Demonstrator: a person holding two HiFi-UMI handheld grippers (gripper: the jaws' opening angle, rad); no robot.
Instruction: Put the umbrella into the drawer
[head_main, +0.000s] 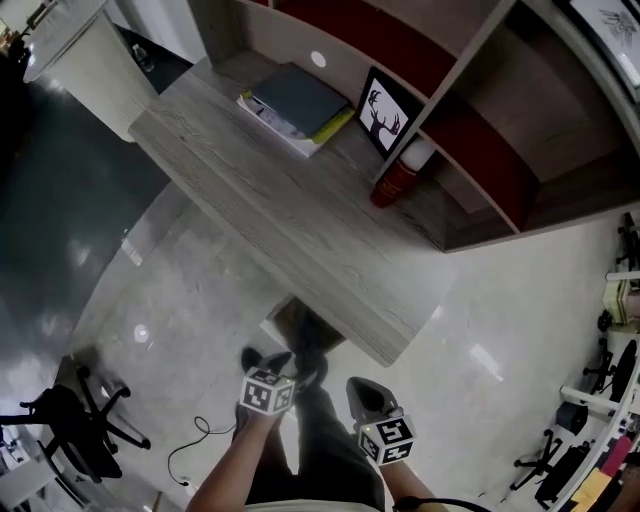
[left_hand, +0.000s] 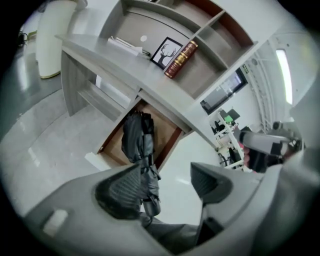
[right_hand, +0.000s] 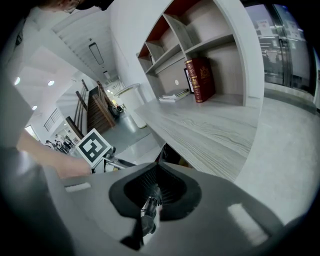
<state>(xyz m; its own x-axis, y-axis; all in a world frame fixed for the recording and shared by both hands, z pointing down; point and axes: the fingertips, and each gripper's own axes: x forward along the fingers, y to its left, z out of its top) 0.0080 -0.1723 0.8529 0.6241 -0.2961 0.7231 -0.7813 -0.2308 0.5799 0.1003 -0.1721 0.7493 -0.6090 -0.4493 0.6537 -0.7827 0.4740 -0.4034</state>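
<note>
1. The drawer stands pulled out under the desk, with its brown bottom on show.
2. On the shelf, a red book and a framed deer picture stand side by side. A stack of books lies flat nearby.
3. The umbrella is black, folded and bunched into crumpled cloth. Its bulk sits over the open drawer and its lower end reaches past the drawer front. I can't tell whether it touches the drawer.
4. The left gripper has its claw spread wide. The umbrella is between the pads, close to one and clear of the other.
5. The right gripper has its claw pressed together, pinching a thin dark piece, seemingly the umbrella's end.
</note>
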